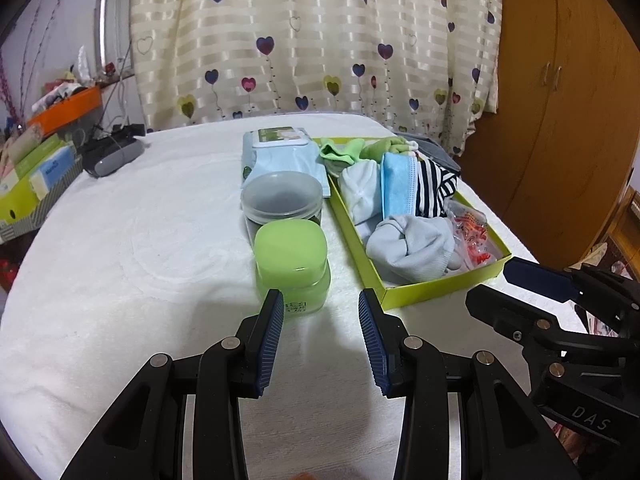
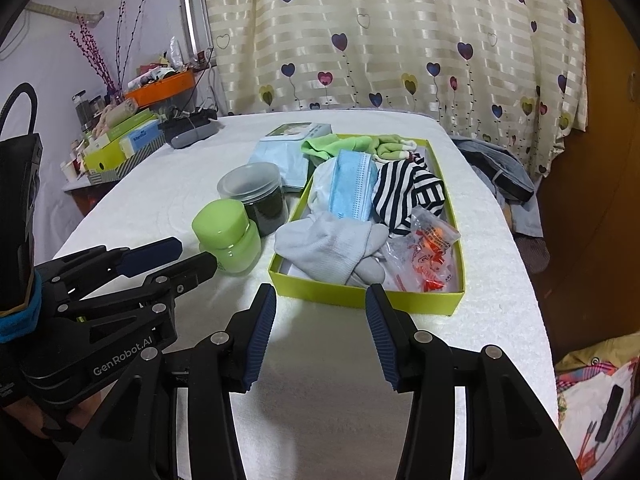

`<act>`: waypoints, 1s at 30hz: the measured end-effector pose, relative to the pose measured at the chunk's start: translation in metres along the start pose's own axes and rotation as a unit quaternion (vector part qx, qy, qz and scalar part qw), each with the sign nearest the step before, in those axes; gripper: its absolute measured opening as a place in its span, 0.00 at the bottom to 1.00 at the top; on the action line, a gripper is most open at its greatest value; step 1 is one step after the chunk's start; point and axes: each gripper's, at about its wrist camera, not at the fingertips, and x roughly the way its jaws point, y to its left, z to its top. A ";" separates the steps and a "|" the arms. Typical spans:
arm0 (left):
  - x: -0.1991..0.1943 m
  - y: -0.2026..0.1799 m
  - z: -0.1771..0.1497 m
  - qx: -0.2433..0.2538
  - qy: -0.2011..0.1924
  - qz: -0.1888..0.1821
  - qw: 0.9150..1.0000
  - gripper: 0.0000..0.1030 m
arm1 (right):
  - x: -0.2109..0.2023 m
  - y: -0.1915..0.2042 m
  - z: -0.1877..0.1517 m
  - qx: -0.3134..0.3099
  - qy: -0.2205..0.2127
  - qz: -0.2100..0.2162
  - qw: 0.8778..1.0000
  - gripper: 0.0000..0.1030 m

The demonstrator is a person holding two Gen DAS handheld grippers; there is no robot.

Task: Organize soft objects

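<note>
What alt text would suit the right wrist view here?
An open right gripper, holding nothing, hovers over a white table before a green box filled with socks, a blue mask and striped cloth. A green jar stands left of the box; the left gripper is beside it.

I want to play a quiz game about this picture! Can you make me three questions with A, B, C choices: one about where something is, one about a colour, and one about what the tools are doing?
1. Where is the blue face mask?
A. inside the yellow-green box
B. on the floor
C. on top of the green jar

2. What colour is the lid of the jar nearest the left tool?
A. red
B. light green
C. black

3. What is the right tool holding?
A. a sock
B. the mask
C. nothing

Answers: 1 A, the mask lies among the socks in the box. 2 B, the rounded cap is light green. 3 C, its jaws stand apart over bare white cloth.
</note>
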 end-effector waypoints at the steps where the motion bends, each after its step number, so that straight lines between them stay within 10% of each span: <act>1: 0.000 0.000 0.000 -0.001 0.000 -0.001 1.000 0.37 | 0.000 0.000 0.000 0.000 0.000 0.000 1.000 0.47; 30: -0.002 -0.005 -0.005 0.003 -0.001 -0.001 1.000 0.37 | -0.002 0.000 -0.003 0.002 -0.001 0.000 1.000 0.47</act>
